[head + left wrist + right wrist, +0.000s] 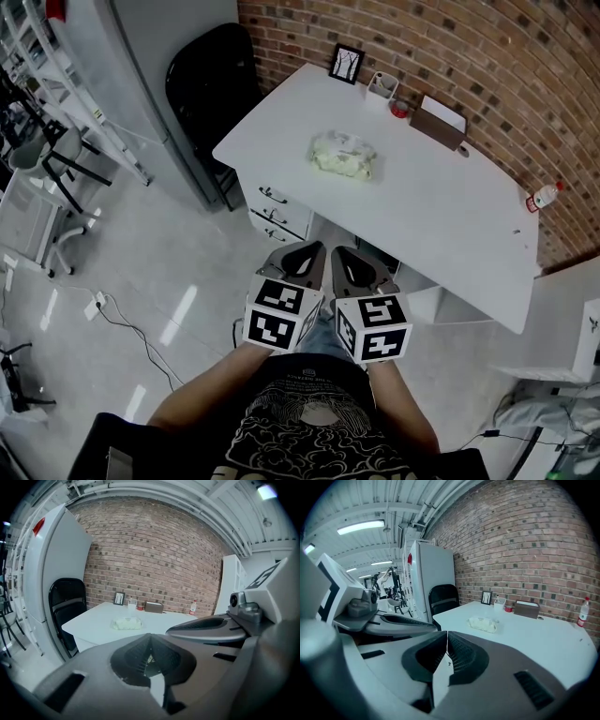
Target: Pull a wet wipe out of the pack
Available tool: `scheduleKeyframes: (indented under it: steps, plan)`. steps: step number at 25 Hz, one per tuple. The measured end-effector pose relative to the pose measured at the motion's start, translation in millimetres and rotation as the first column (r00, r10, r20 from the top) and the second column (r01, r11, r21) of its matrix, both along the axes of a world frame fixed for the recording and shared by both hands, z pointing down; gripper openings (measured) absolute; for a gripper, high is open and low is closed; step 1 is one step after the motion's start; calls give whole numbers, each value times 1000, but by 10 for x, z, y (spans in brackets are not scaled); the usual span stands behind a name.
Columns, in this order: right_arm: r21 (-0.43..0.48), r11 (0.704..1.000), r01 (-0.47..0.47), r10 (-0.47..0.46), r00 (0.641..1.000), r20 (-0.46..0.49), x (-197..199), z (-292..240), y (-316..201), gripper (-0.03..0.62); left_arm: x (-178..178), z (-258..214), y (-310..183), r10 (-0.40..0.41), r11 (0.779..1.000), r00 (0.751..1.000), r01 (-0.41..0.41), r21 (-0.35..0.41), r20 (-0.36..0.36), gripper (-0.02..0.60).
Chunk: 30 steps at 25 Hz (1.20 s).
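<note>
The wet wipe pack (344, 155), a pale, crinkled soft pouch, lies flat on the white desk (450, 220); the left gripper (302, 255) and right gripper (349, 261) hover well apart from it, jaws pressed together on nothing

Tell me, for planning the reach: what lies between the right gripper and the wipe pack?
Head view: only bare table separates right gripper from wipe pack.

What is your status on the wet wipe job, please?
Left gripper and right gripper shut, empty, close to the body. Wipe pack lying on the table, well ahead. Nothing in between.
</note>
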State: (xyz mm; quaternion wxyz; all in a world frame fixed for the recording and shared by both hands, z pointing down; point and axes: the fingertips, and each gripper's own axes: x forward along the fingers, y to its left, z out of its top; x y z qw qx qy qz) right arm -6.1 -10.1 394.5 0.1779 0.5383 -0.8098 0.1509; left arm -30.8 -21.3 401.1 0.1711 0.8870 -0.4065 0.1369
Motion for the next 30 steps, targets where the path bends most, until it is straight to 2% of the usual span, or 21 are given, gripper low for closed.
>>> scheduleKeyframes:
  steps: [30]
  plan:
    - [-35, 999, 15, -13, 999, 29, 605, 142, -1710, 18, 601, 159, -1709, -19, 999, 1000, 20, -30, 19, 11]
